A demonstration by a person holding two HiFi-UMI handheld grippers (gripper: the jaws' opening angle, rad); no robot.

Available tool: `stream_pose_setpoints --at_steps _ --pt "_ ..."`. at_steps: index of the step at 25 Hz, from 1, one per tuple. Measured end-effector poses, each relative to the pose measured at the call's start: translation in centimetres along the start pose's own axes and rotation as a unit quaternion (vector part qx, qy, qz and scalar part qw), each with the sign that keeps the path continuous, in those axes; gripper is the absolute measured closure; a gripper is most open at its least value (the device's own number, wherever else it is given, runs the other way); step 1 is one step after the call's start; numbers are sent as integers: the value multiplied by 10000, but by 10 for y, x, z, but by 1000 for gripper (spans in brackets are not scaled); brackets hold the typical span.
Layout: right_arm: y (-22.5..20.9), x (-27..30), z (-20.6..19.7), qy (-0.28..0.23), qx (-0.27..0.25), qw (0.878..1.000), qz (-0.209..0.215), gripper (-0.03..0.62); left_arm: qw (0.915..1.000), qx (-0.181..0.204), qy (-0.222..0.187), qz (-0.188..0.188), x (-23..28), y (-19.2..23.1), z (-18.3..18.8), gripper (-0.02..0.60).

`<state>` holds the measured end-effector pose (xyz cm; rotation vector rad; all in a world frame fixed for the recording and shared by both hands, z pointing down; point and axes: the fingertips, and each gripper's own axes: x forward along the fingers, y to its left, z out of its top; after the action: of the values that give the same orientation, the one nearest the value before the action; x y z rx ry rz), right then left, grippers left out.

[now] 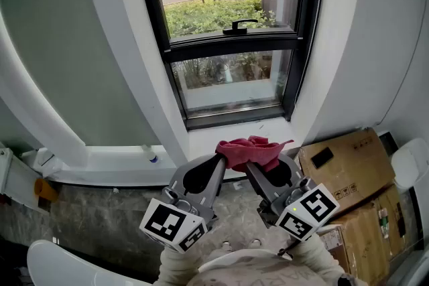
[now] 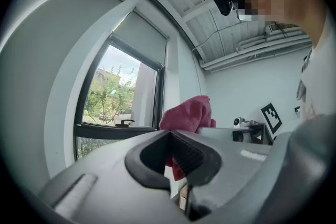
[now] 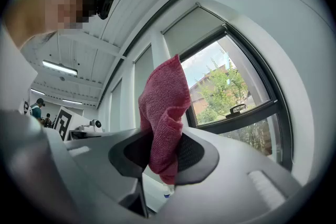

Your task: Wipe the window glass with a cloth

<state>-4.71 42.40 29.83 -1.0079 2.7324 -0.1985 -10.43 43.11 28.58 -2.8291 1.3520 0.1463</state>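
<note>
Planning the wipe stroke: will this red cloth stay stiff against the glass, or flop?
Likely floppy: the cloth bunches in folds and droops below the fingers. Probably light, since a pinch holds it up. Its nubby weave looks unlikely to slip.

Cloth [image 1: 253,149] is pinched in the tips of both tongs, with left tongs [image 1: 218,161] on its left and right tongs [image 1: 249,167] on its right. It sits in front of and below the window [image 1: 228,37]. Cardboard boxes [image 1: 342,164] lie right of the right tongs; a small bottle [image 1: 151,156] stands on the ledge [image 1: 107,163] left of the left tongs.
</note>
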Motion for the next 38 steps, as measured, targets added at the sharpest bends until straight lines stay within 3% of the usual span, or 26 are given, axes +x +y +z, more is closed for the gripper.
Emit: stream_pose_setpoints --at_steps 11,15,21,24,29,38 --pt "0 4 1 -71 101 9999 -96 473 10000 70 -62 9 -2 6 3 581" --pt "0 17 -7 -239 247 9992 -203 473 9998 169 -129 -43 -7 30 -3 581" --pt "-20 34 -12 -257 -81 9988 -408 474 9997 133 -165 -118 12 55 -8 581" --pt "-54 49 -10 -249 -252 9982 -489 474 9997 110 -196 -46 44 75 -8 581" --pt "-132 71 -4 -220 -44 9989 -402 474 9996 238 -127 -65 123 91 -13 581" --pt "-261 103 45 -245 -97 9997 -10 474 9986 438 -246 137 262 105 6 581"
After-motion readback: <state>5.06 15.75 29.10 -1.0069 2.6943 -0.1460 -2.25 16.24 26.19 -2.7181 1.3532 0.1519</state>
